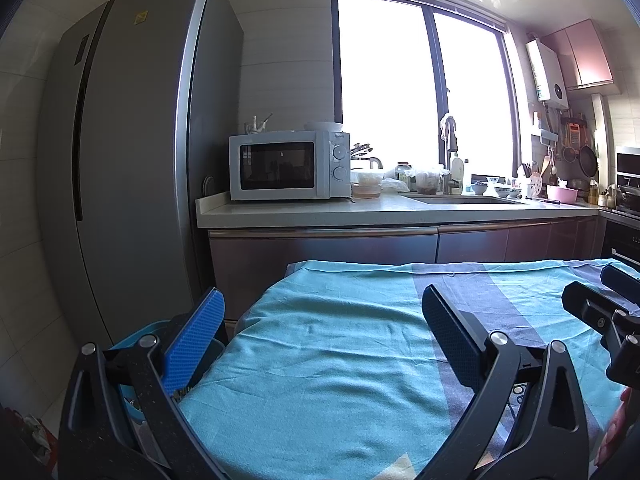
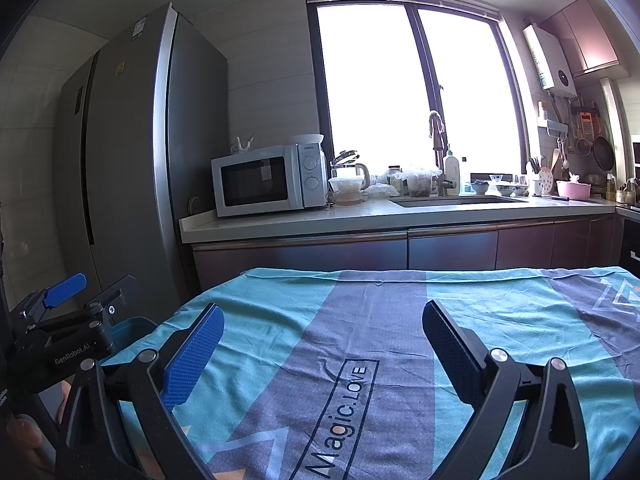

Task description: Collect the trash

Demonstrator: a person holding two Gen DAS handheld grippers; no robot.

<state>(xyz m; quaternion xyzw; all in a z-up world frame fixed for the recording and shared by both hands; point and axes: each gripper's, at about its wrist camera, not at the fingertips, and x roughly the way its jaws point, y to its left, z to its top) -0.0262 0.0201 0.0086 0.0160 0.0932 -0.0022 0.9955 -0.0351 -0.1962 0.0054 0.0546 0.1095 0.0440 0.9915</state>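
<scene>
My left gripper [image 1: 324,320] is open over the left part of a table spread with a teal and grey cloth [image 1: 340,360], nothing between its blue pads. Below its left finger, off the table's left edge, stands a blue bin [image 1: 158,326] with some scraps inside. My right gripper [image 2: 324,336] is open too, hovering over the printed cloth [image 2: 360,380] with nothing between its fingers. Each gripper shows in the other's view: the right gripper [image 1: 596,286] at the right edge, the left gripper [image 2: 90,290] at the left above the bin [image 2: 128,332]. No loose item shows on the cloth.
A tall grey fridge [image 1: 132,160] stands left of the table. Beyond the table runs a counter [image 1: 360,208] with a white microwave [image 1: 288,166], jars, bowls and a sink [image 1: 460,200] under a bright window. A hand [image 2: 32,436] holds the left gripper.
</scene>
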